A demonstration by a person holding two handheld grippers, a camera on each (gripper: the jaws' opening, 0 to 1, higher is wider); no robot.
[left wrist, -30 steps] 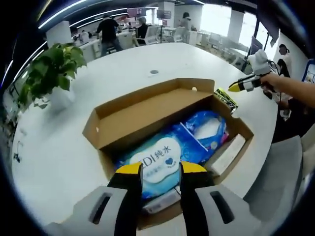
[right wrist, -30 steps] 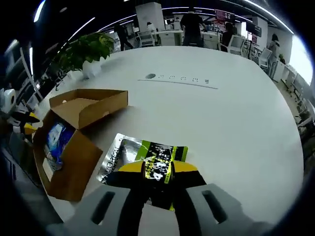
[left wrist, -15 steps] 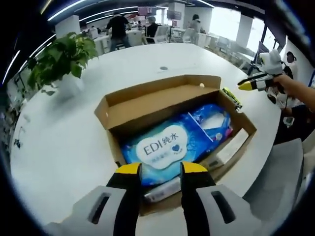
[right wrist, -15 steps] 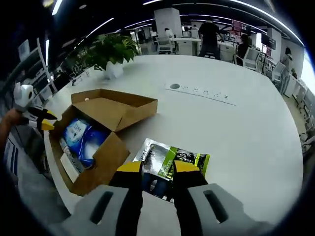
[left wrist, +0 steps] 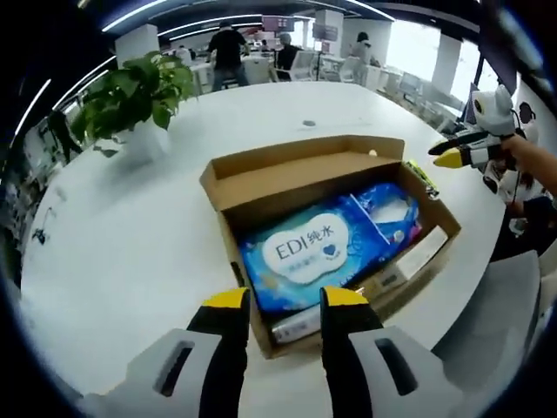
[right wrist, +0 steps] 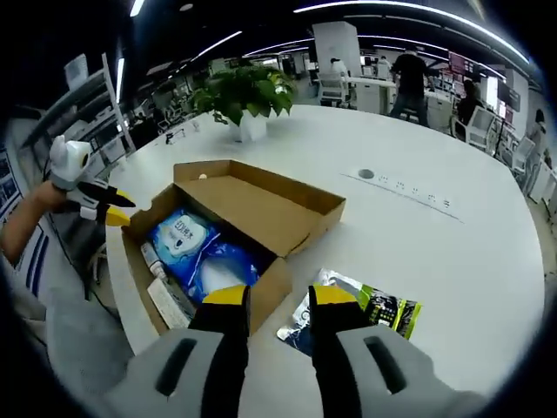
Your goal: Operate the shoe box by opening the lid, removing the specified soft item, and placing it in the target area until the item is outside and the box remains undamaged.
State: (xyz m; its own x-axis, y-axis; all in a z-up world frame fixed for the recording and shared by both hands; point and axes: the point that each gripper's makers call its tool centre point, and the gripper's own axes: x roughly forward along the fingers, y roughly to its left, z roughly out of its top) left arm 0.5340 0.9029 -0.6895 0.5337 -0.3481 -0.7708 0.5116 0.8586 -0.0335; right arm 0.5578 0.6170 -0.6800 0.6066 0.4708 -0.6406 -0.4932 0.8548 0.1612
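Shoe box (left wrist: 261, 187) lid open | wipes pack (left wrist: 300, 254) inside | both grippers released, empty

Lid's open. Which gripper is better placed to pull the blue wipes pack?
Left, probably. The left gripper, jaws open, looks down on the blue soft wipes pack in the open cardboard shoe box. The right gripper hangs outside its wall.

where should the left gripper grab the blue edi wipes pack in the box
Probably by its near short end, coming straight down from above: the wipes pack lies flat, label up, in the open shoe box, walls close around it. The left gripper hovers by that end.
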